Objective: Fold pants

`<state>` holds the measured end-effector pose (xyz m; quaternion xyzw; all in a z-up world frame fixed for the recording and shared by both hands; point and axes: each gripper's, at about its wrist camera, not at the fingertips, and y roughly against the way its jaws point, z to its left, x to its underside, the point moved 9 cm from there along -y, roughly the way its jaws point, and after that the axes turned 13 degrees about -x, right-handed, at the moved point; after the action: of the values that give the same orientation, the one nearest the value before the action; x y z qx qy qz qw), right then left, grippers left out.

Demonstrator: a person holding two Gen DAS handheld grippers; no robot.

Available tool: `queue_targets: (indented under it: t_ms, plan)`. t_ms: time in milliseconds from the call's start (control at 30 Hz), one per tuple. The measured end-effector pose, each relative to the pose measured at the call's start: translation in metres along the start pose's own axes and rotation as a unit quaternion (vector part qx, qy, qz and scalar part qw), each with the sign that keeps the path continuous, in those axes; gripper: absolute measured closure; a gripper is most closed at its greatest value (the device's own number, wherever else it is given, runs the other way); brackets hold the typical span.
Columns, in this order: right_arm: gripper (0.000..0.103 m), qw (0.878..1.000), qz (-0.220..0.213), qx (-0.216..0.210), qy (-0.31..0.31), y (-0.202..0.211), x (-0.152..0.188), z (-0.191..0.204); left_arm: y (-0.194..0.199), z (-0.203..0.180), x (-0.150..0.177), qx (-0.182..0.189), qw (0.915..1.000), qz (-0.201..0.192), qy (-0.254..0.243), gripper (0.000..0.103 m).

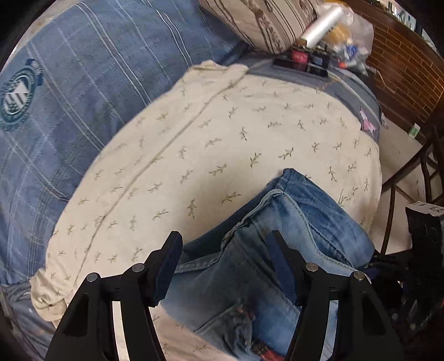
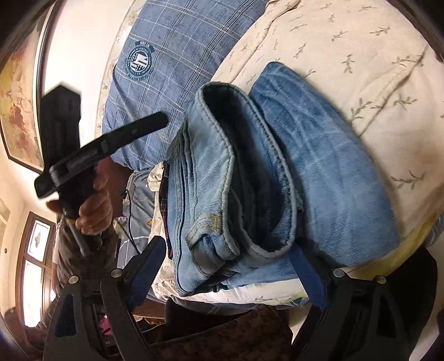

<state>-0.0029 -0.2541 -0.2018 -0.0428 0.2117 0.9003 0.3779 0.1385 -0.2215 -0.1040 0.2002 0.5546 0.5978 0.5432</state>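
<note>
Blue jeans lie folded in a compact stack on a cream leaf-print sheet. In the right wrist view the jeans show stacked layers with the hem openings facing me. My left gripper is open just above the near part of the jeans, holding nothing. My right gripper is open at the near edge of the stack, its fingers either side of the folded layers, empty. The left gripper, held in a hand, also shows in the right wrist view.
A blue plaid blanket with a round crest lies beyond the sheet. A striped pillow, a plastic roll and small boxes sit at the far end. A brick wall and a dark chair frame stand right.
</note>
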Motion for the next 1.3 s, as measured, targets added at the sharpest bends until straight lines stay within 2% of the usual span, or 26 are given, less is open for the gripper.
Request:
queue_targets:
  t_ms: [67, 133, 167, 200, 233, 267, 300, 333, 500, 600, 633, 700, 733, 833, 900, 933, 967, 1000, 1067, 1100, 1133, 1167, 1200, 1233, 1267, 1300]
  plan:
    - [0.012, 1.000, 0.002, 0.006, 0.003, -0.003, -0.001, -0.002, -0.022, -0.013, 0.007, 0.012, 0.9989, 0.034, -0.029, 0.039]
    - [0.025, 1.000, 0.001, 0.002, 0.011, -0.007, -0.003, -0.002, -0.039, -0.022, 0.019, 0.012, 0.9971, 0.054, -0.053, 0.040]
    - [0.045, 1.000, -0.003, 0.011, 0.020, -0.007, -0.004, -0.001, -0.042, -0.023, 0.022, 0.003, 0.9973, 0.044, -0.059, 0.041]
    - [0.055, 0.999, -0.004, 0.021, 0.031, -0.006, -0.005, -0.001, -0.042, -0.023, 0.019, 0.005, 0.9978, 0.034, -0.058, 0.046]
    - [0.057, 0.999, -0.005, 0.016, 0.036, -0.005, -0.005, 0.000, -0.037, -0.021, 0.016, 0.013, 0.9986, 0.020, -0.048, 0.054]
    - [0.063, 0.999, -0.013, 0.005, 0.042, -0.002, -0.006, 0.005, -0.032, -0.018, 0.011, 0.027, 0.9990, 0.015, -0.033, 0.057]
    - [0.065, 0.999, -0.017, 0.001, 0.051, 0.002, -0.007, 0.010, -0.028, -0.017, 0.008, 0.035, 0.9990, 0.012, -0.025, 0.067]
    - [0.067, 0.998, -0.024, -0.007, 0.062, 0.006, -0.009, 0.018, -0.021, -0.015, 0.004, 0.042, 0.9990, 0.008, -0.016, 0.069]
    - [0.068, 0.992, -0.079, -0.013, 0.097, 0.041, -0.021, 0.042, -0.003, -0.027, -0.024, 0.056, 0.9981, -0.027, 0.008, 0.069]
    - [0.068, 0.993, -0.094, 0.022, 0.073, 0.056, -0.024, 0.013, -0.031, -0.046, -0.027, 0.055, 0.9982, -0.005, 0.021, 0.065]
    - [0.068, 0.995, -0.080, 0.040, 0.050, 0.054, -0.021, -0.007, -0.043, -0.052, -0.022, 0.044, 0.9987, 0.007, 0.027, 0.063]
    - [0.064, 0.996, -0.069, 0.058, 0.019, 0.049, -0.013, -0.031, -0.057, -0.056, -0.019, 0.014, 0.9993, 0.002, 0.035, 0.059]
    - [0.063, 0.997, -0.063, 0.049, 0.004, 0.046, -0.008, -0.037, -0.055, -0.055, -0.018, 0.002, 0.9993, -0.009, 0.037, 0.059]
    - [0.047, 0.996, -0.074, 0.044, 0.022, 0.057, -0.016, -0.020, -0.032, -0.043, -0.011, 0.011, 0.9970, -0.019, 0.075, 0.059]
    - [0.036, 0.993, -0.103, 0.045, 0.039, 0.071, -0.028, -0.009, -0.002, -0.017, 0.003, 0.036, 0.9892, -0.037, 0.137, 0.059]
    - [0.032, 0.991, -0.120, 0.040, 0.045, 0.078, -0.034, -0.004, 0.008, -0.002, 0.010, 0.035, 0.9845, -0.048, 0.165, 0.052]
    - [0.025, 0.988, -0.140, 0.037, 0.049, 0.084, -0.044, 0.002, 0.017, 0.023, 0.026, 0.024, 0.9749, -0.056, 0.214, 0.045]
    - [0.023, 0.987, -0.147, 0.040, 0.050, 0.087, -0.053, 0.003, 0.026, 0.036, 0.043, 0.014, 0.9668, -0.053, 0.250, 0.030]
    - [0.023, 0.988, -0.135, 0.040, 0.059, 0.076, -0.070, 0.005, 0.025, 0.063, 0.085, 0.014, 0.9395, -0.037, 0.340, 0.029]
    - [0.022, 0.989, -0.125, 0.042, 0.064, 0.066, -0.077, 0.004, 0.015, 0.069, 0.110, 0.048, 0.9217, -0.015, 0.385, 0.029]
    - [0.021, 0.990, -0.109, 0.059, 0.072, 0.050, -0.087, 0.001, 0.007, 0.067, 0.123, 0.072, 0.9111, 0.002, 0.406, 0.029]
    - [0.021, 0.990, -0.098, 0.070, 0.076, 0.043, -0.091, -0.002, -0.008, 0.063, 0.141, 0.106, 0.8936, 0.032, 0.435, 0.030]
    - [0.021, 0.990, -0.082, 0.086, 0.081, 0.026, -0.099, -0.008, -0.017, 0.059, 0.149, 0.121, 0.8850, 0.049, 0.447, 0.030]
    - [0.022, 0.989, -0.071, 0.095, 0.085, 0.014, -0.104, -0.012, -0.030, 0.053, 0.158, 0.135, 0.8765, 0.071, 0.457, 0.035]
    - [0.038, 0.988, -0.064, 0.104, 0.094, 0.007, -0.106, -0.013, -0.039, 0.045, 0.163, 0.142, 0.8737, 0.090, 0.457, 0.044]
    - [0.088, 0.984, -0.051, 0.115, 0.128, -0.002, -0.109, -0.004, -0.040, 0.040, 0.162, 0.152, 0.8741, 0.090, 0.453, 0.065]
